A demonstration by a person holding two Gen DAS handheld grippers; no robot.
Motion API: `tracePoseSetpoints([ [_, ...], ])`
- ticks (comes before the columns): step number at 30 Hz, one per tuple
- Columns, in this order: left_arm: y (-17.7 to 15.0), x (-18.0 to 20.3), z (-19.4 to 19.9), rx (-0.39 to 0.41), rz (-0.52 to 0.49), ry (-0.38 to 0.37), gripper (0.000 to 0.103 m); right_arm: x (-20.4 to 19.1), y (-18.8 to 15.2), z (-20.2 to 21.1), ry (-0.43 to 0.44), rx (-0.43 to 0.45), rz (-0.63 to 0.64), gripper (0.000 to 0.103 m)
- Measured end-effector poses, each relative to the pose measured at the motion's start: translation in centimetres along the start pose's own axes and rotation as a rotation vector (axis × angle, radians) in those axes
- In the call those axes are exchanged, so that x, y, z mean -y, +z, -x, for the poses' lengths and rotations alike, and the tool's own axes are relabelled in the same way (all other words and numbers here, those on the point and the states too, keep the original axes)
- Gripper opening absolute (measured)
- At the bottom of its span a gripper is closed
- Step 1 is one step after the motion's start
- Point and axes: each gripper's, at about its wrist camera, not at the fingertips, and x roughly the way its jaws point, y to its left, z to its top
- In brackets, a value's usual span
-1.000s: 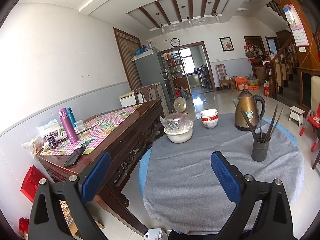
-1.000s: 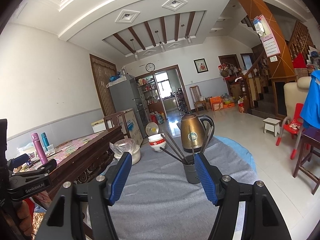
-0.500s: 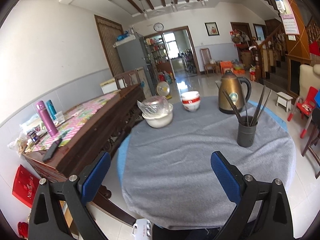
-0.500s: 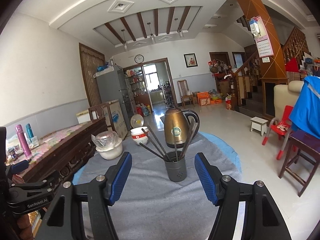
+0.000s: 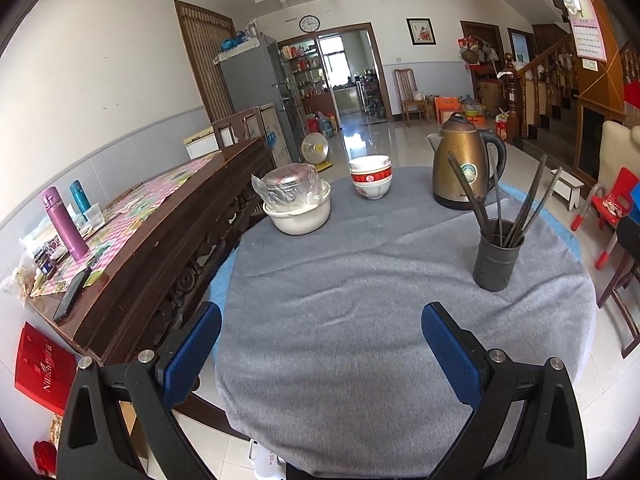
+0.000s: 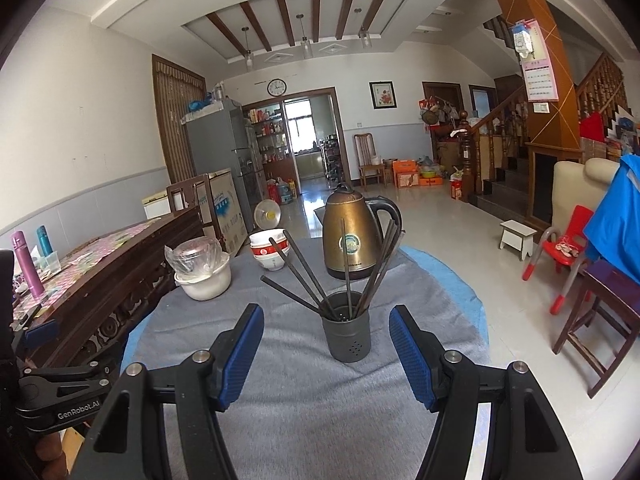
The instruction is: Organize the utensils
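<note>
A dark grey utensil holder stands upright on the round table's grey cloth, with several dark chopsticks fanned out of it. In the left wrist view my left gripper hovers open over the cloth's near half, the holder far off to its right. In the right wrist view my right gripper is open with nothing between its blue pads; the holder stands beyond the tips, centred in the gap. The left gripper's body shows at the right view's lower left.
A bronze kettle, stacked red-and-white bowls and a white bowl with a plastic-wrapped lid sit at the table's far side. A dark wooden sideboard with bottles flanks the left. Chairs stand to the right.
Both grippers have come forward and tipped downward, so more tabletop shows. The holder now sits centred ahead of the right gripper and looks closer. Neither gripper's jaws have moved.
</note>
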Motion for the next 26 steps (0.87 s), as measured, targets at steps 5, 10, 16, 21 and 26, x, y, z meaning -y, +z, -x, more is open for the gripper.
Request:
tracePoseSetpoints([
  [5, 0.9, -0.3, -1.1, -0.011, 0.012, -0.009, 0.100, -0.4, 0.6, -1.7, 0.000, -0.011, -0.004, 0.069],
  [10, 1.5, -0.1, -2.3, -0.027, 0.012, -0.022, 0.100, -0.7, 0.8, -3.1, 0.001, -0.024, -0.007, 0.069],
  [16, 2.1, 0.2, -3.5, -0.037, 0.008, -0.038, 0.100, -1.0, 1.0, -4.3, -0.009, -0.030, 0.005, 0.069],
  [21, 2.7, 0.4, -5.1, -0.053, 0.013, -0.054, 0.100, -0.2, 0.8, -5.8, -0.032, -0.041, -0.002, 0.069],
  [26, 2.8, 1.3, -9.8, -0.102, 0.037, -0.115, 0.100, 2.9, -0.5, -9.7, -0.136, -0.082, -0.020, 0.069],
])
